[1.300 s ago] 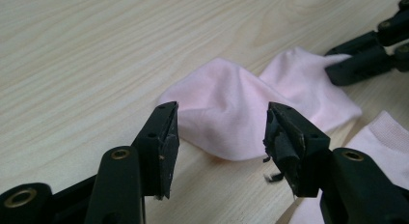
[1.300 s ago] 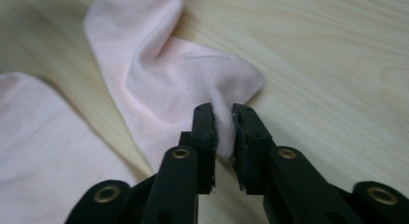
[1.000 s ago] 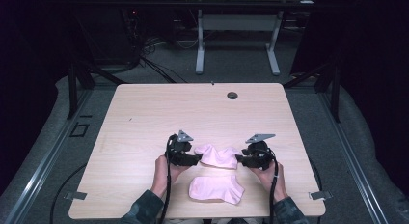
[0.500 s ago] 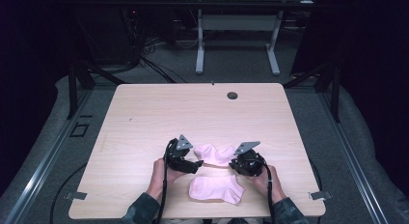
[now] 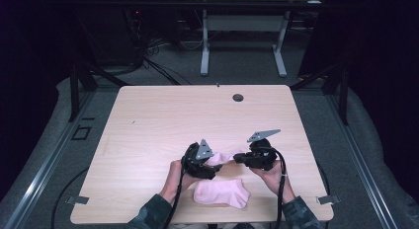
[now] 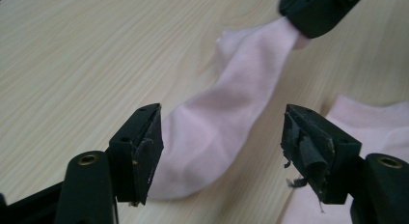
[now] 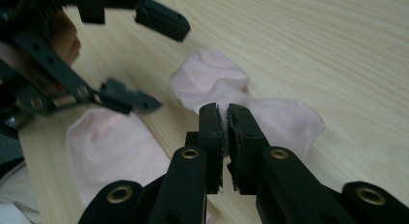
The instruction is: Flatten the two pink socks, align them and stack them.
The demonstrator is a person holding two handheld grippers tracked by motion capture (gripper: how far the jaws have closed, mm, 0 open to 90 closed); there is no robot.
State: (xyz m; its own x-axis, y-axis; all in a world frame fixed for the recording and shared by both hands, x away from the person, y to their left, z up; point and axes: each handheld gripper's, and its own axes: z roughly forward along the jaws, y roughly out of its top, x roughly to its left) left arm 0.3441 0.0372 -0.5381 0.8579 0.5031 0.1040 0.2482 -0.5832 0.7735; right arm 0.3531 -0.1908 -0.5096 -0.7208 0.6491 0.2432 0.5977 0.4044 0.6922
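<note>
The high view looks forward and down from above the person's side, taking in the whole tabletop (image 5: pixel 163 120) from some way off. The left gripper view sits low and close, facing along its jaws over the wood. The right gripper view is equally close and faces the opposite way. All three share the stretched pink sock (image 5: pixel 223 158) (image 6: pixel 226 118) (image 7: pixel 251 103) at lower centre of the high frame.

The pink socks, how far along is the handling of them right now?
Early. The right tool is shut on one end of the far sock, lifting it. The left tool is open around its other end, not gripping. The near sock lies flat, untouched.
</note>
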